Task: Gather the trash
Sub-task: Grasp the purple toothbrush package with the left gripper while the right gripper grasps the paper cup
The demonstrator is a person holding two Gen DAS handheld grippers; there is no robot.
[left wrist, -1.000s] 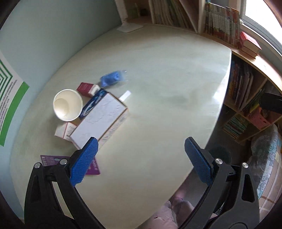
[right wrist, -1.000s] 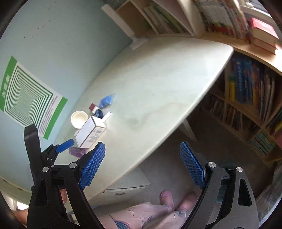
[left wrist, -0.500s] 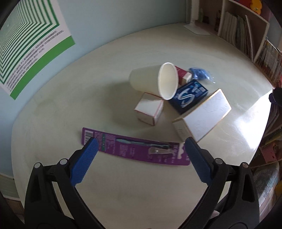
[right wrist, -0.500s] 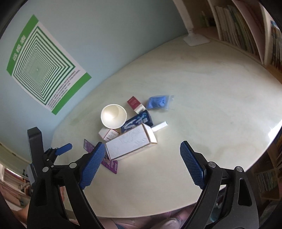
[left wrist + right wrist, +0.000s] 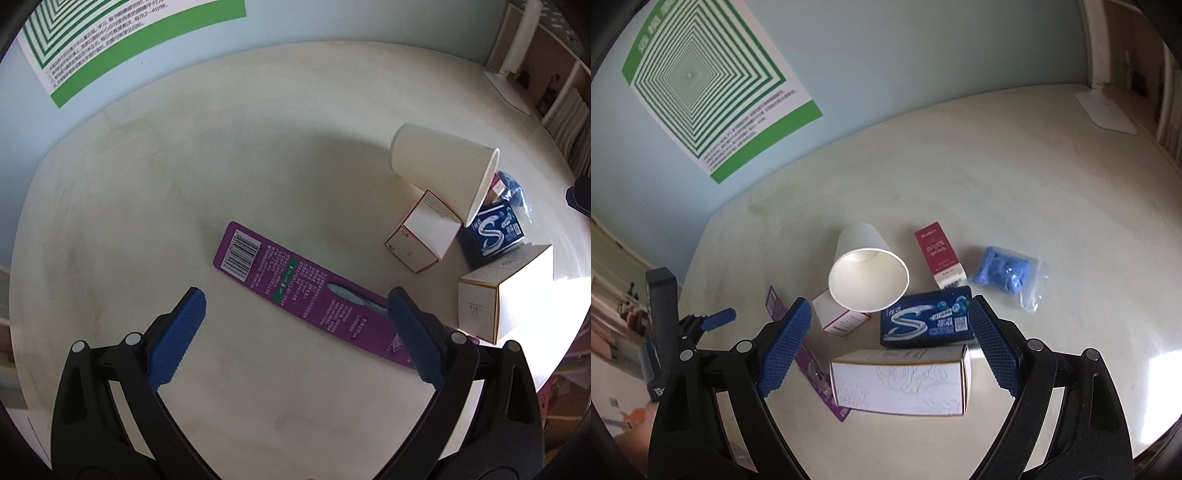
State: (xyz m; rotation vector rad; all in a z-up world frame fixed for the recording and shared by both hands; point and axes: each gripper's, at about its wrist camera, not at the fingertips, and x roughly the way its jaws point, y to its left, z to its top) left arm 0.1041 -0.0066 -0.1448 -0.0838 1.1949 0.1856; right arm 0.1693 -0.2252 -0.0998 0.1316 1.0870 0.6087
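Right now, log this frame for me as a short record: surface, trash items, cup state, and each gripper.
surface: pale round table
trash: paper cup, purple card, blue gum pack, long white box, small white box, red box, blue bag
cup state: upright, empty
left gripper: open, above purple card
right gripper: open, above long white box

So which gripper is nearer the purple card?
Left. The left gripper hangs open right over the purple card. The right gripper is open over the long white box, with the card off to its side.
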